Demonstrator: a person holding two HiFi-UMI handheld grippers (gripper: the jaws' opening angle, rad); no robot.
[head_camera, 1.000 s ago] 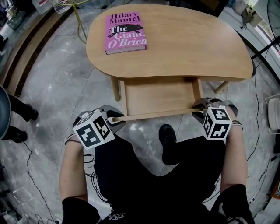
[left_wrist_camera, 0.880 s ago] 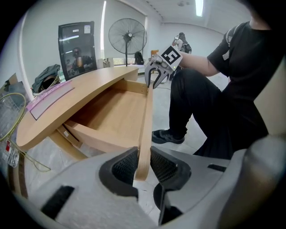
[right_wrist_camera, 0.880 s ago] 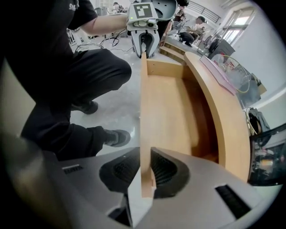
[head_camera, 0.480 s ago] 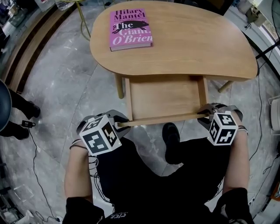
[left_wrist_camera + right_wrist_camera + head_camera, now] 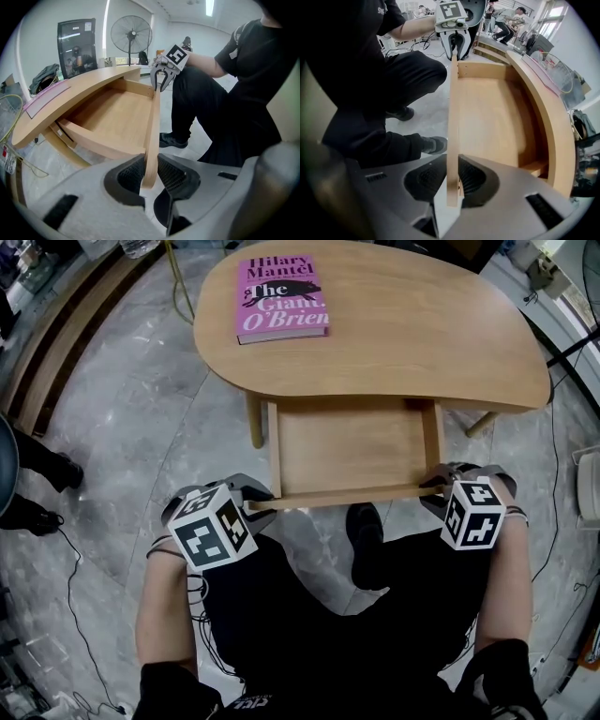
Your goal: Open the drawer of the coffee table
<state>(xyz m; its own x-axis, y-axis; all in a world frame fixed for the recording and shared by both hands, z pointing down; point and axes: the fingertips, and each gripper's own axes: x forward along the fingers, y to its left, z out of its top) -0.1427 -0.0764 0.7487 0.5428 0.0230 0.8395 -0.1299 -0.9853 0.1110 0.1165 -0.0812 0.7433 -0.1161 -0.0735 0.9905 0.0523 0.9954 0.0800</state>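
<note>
The drawer (image 5: 352,442) stands pulled out from under the coffee table (image 5: 422,334), its wooden bottom facing up, and its thin front board (image 5: 352,494) runs straight from one claw to the other.

Left claw (image 5: 255,505) is on the board's left end. The left gripper view settles it: both ribbed pads press on the board, one on each face, pinching it, with the board's rounded corner poking through between them.

Right claw (image 5: 434,487) has the opposite end, and it's the same story in the right gripper view: pads clamped on either face of the board, the claw pointing down over its top edge. Each claw shows small at the far end of the board in the other's view. A marker cube rides on the back of each, the left one (image 5: 211,528) tilted, the right one (image 5: 472,512) squarer to the head camera.

Beyond both claws spreads the rounded table top. On its far side, out past the left claw, lies a pink book (image 5: 281,298), flat, cover up.

Behind the claws are the person's bare forearms and black-trousered legs. One black shoe (image 5: 364,535) sits between the two claws, just on the near side of the board, on the grey marbled floor (image 5: 141,437).

Well off to the left claw's outer side is a bystander's dark shoe (image 5: 64,472). In the left gripper view a standing fan (image 5: 131,33) shows far past the right claw.
</note>
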